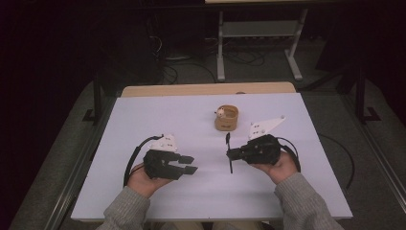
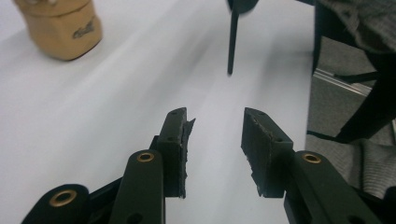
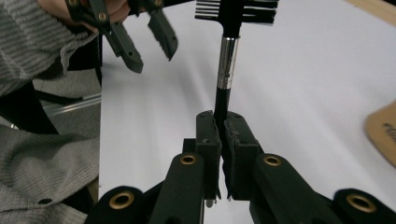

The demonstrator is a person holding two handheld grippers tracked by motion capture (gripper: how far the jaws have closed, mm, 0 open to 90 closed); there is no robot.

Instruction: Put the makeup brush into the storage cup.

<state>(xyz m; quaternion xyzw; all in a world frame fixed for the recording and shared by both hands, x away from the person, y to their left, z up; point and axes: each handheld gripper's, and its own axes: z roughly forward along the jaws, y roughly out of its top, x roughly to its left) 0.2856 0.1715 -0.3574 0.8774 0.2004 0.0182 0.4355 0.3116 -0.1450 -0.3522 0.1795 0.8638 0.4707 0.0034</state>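
A white table (image 1: 143, 124) fills the middle of the high view, with a strip of bare wood along its far edge and dark floor around it. A person's grey sleeves and hands come in from the near edge, one gripper in each hand.

The left gripper (image 1: 188, 165) sits over the near left part of the table, pointing toward the centre. In the left gripper view its two black jaws stand well apart with bare tabletop between them; the worn pads (image 2: 180, 154) touch nothing and hold nothing.

The right gripper (image 1: 230, 154) sits over the near right part, facing the left one, the two a short way apart. Its jaws are pressed together on the black handle of a small brush (image 3: 228, 56). In the right gripper view the handle rises from between the pads (image 3: 208, 140), passes through a silver ferrule and ends in a dark comb-like head with teeth. In the high view the brush (image 1: 229, 152) stands crosswise to the gripper, its length running toward and away from the person.

A small tan wooden cup (image 1: 226, 118) stands on the table beyond the grippers, nearer the right one, with a small pale object inside that is too small to make out.
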